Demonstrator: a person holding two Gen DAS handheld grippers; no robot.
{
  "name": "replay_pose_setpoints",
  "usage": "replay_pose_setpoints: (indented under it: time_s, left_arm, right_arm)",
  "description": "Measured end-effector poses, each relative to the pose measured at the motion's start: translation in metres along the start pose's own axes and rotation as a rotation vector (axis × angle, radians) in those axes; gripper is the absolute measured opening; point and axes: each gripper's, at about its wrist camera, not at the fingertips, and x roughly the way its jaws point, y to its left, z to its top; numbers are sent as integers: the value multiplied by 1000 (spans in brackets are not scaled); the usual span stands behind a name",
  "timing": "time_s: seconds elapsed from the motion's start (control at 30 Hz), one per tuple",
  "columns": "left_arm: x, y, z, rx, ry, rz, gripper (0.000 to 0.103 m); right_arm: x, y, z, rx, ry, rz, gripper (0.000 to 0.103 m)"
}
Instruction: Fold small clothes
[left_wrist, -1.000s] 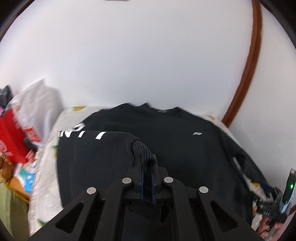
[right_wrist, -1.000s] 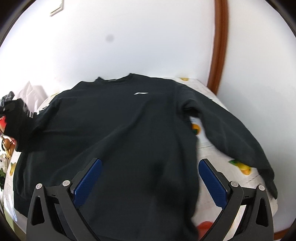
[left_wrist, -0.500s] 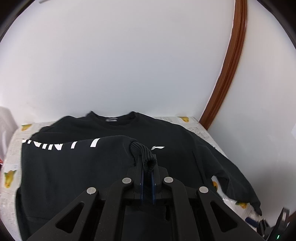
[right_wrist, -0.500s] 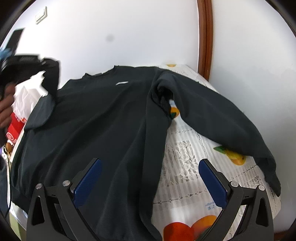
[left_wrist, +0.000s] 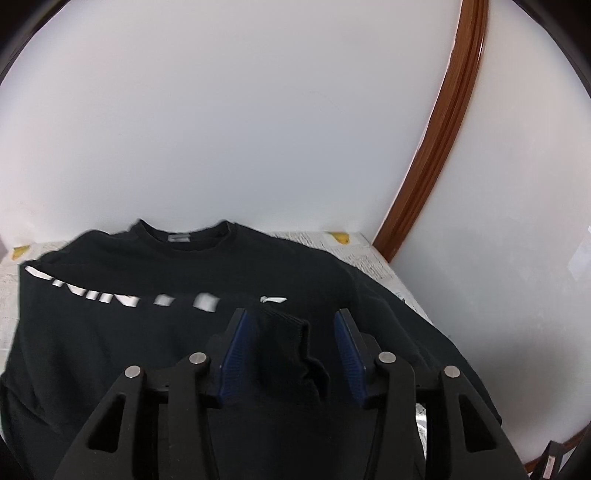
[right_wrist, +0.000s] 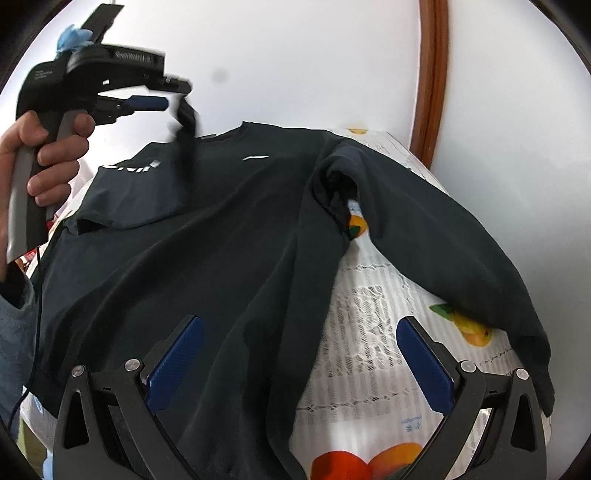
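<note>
The black sweatshirt (right_wrist: 229, 236) lies face up on the desk (right_wrist: 373, 306), collar toward the wall, filling most of the top; it is the landmark here. Its left sleeve (left_wrist: 122, 295), the one with white lettering, is folded across the chest, which I judge to be the first fold of the task; the ribbed cuff (left_wrist: 284, 336) sits between the blue pads of the left gripper (left_wrist: 291, 343), whose jaws have just been opening, so the cuff is free of the pads and looks to be dropping onto the chest. In the right view a hand (right_wrist: 40, 155) holds that gripper above the sweatshirt's left shoulder. The right gripper (right_wrist: 299, 365) hangs wide open and empty over the sweatshirt's hem and right side; it probably waits there for the other sleeve (right_wrist: 443, 243), which is spread out flat to the sweatshirt's right, not yet folded.

The desk wears a white cloth printed with fruit; behind the collar stands a plain white wall (left_wrist: 258, 129), with a brown wooden trim (left_wrist: 439, 147) rising beyond the sweatshirt's right shoulder.
</note>
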Motion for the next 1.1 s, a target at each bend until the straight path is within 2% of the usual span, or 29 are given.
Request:
replay_pose_setpoints:
  time_s: [0.07,0.13,0.23,0.33,0.43,0.53,0.63,0.7,0.8,0.93,1.1]
  left_arm:
    - [-15,9,-3,0,-11,27,45]
    - [-30,25,-7,-12,-10,53,51]
    - [-50,55,-17,-39,-7,126,55]
    - [-64,90,-27,-89,4,187,57]
    - [-71,128,-40,-136,38,265,57]
    - [-79,162,-52,-160,73,342,58]
    - [-84,200,-67,-174,97,455,60]
    - [-88,219,-77,-173,113,500,60]
    - [-89,256,-90,-177,143,514,60]
    - [-84,299,-99,-205,163,510,60]
    - [-67,325,-102,-166,168,465,60]
  right_arm:
    - [-3,5,3,-8,-9,12,103]
    - [-6,11,7,-20,-19,25,103]
    - [-8,21,16,-44,-28,36,100]
    - [-7,28,26,-76,-33,41,92]
    - [-2,37,41,-104,-37,49,76]
    - [12,43,60,-104,-34,41,69]
    - [31,53,80,-101,-47,-37,62]
    - [49,62,90,-122,-43,-79,58]
    - [73,69,105,-99,3,-65,56]
    - [106,68,124,7,52,-9,57]
    - [151,67,136,112,125,36,58]
